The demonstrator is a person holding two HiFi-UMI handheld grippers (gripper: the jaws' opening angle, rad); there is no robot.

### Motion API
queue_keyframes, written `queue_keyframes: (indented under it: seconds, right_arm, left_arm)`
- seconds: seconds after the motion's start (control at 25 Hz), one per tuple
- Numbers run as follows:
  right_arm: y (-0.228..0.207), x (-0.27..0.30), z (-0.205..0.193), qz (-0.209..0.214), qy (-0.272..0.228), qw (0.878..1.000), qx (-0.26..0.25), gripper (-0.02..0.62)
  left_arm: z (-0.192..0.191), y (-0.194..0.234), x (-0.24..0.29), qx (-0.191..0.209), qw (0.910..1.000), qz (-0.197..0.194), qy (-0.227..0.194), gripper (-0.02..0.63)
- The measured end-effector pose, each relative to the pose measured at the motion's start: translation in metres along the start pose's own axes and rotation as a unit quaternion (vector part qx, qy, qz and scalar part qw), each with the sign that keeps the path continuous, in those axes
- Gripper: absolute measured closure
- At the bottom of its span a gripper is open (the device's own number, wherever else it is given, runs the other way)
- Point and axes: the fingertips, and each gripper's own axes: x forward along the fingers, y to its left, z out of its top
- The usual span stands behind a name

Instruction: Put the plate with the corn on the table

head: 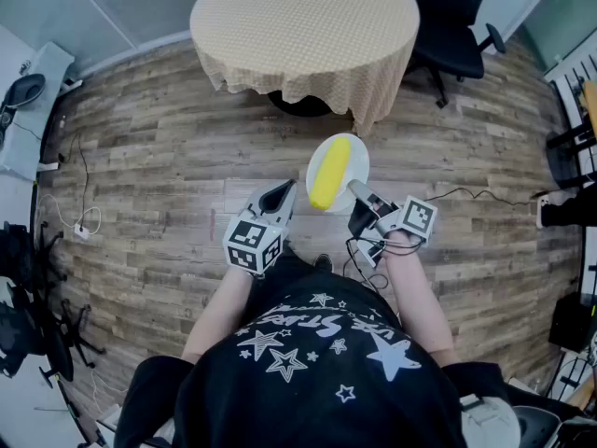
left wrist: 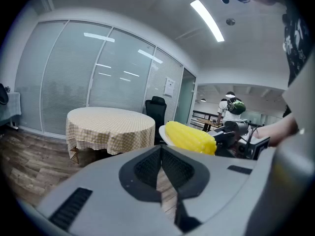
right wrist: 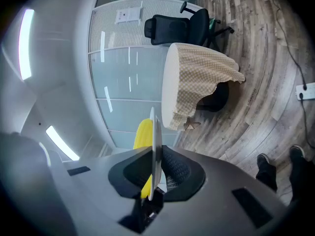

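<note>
Item 1, nearest: left gripper (head: 280, 194), held low in front of the person's dark star-printed shirt (head: 317, 353). Its jaws are drawn together and nothing sits between them; only floor shows past them in the left gripper view.

Item 2: right gripper (head: 355, 192), just to the right of item 1. Its jaws are clamped on the near rim of the plate (head: 357, 160), seen edge-on between the pads in the right gripper view.

Item 3: plate, white, carried in the air over the wood floor (head: 168, 157), supported at 1 rim point only.

Item 4: corn (head: 329, 173), 1 yellow cob lying lengthwise on the plate, loose, touching nothing else.

Item 5, farthest: round table (head: 308, 26) under a checked cloth, well ahead of the plate, top bare. A black office chair (head: 457, 17) stands just beyond its right side.

Handling note, as a judgement: the carry is under way and the set-down is not yet done. The cob can roll, so the plate should travel level and slowly. It is best brought over the near edge of the table, lowered until the base rests flat on the cloth, and only then released. The free left gripper could steady the opposite rim.
</note>
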Motion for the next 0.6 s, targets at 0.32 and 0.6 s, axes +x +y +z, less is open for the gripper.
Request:
queue_keyframes:
  seconds: [0.32,0.6]
  right_arm:
    - [0.003,-0.016,-0.011,-0.014,-0.002,1.0,0.008,0.543]
    - [0.002,-0.012,-0.011,-0.021,0.005,1.0,0.002,0.543]
  left_arm:
    - [-0.002,-0.013,-0.014,-0.004,0.9999,-0.004,0.009,0.598]
    - [0.002,-0.005,-0.015,0.0,1.0,0.002,0.009,0.598]
